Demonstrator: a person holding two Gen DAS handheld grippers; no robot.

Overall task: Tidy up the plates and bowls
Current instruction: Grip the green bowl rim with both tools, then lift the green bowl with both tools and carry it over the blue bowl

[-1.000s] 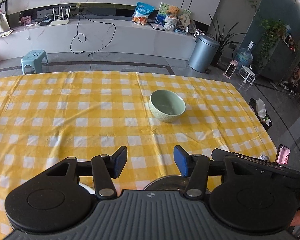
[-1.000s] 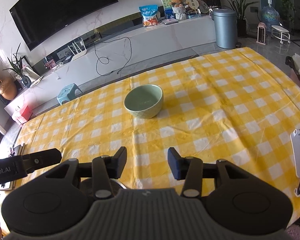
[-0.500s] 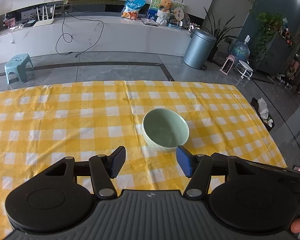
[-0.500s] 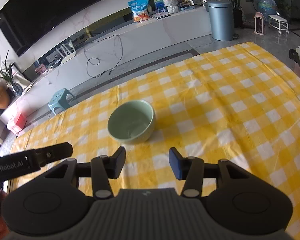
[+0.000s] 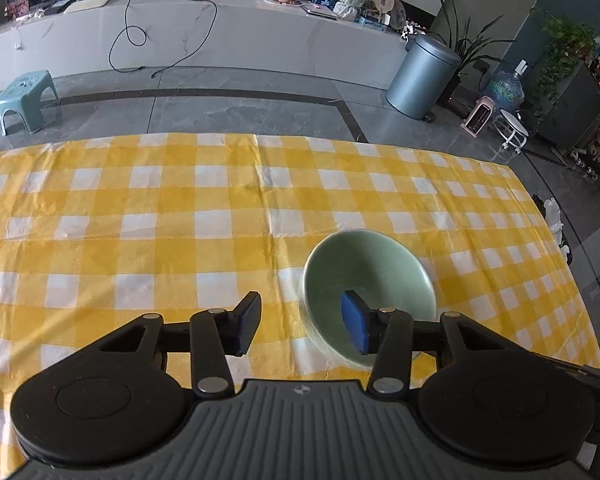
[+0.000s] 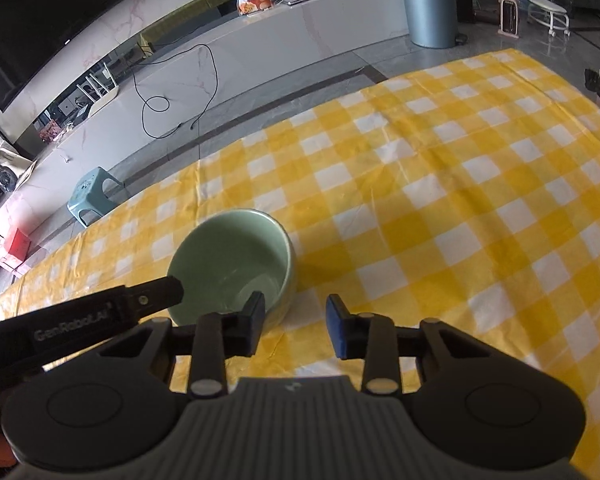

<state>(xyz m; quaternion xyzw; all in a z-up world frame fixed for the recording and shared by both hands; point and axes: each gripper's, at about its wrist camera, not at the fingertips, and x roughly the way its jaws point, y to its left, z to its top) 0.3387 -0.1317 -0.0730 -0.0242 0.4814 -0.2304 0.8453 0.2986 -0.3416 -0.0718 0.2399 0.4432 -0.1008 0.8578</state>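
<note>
A pale green bowl (image 5: pixel 370 268) stands upright on the yellow checked tablecloth (image 5: pixel 180 220). My left gripper (image 5: pixel 302 322) is open and straddles the bowl's near-left rim, its right finger over the inside, its left finger outside. In the right wrist view the bowl (image 6: pixel 236 256) lies just ahead and left. My right gripper (image 6: pixel 295 326) is open and straddles the bowl's near-right rim, its left finger over the inside, its right finger outside. The left gripper's finger (image 6: pixel 156 294) reaches the bowl's left rim there. I cannot tell if any finger touches the bowl.
The table's far edge (image 5: pixel 260 136) drops to a grey tiled floor. Beyond stand a blue stool (image 5: pixel 24 100), a grey bin (image 5: pixel 422 76) and a long white counter (image 5: pixel 180 40). The cloth (image 6: pixel 480 200) stretches right of the bowl.
Both grippers have moved forward to the green bowl. Their open jaws now sit over its near rim, one on each side. The bowl has not moved.
</note>
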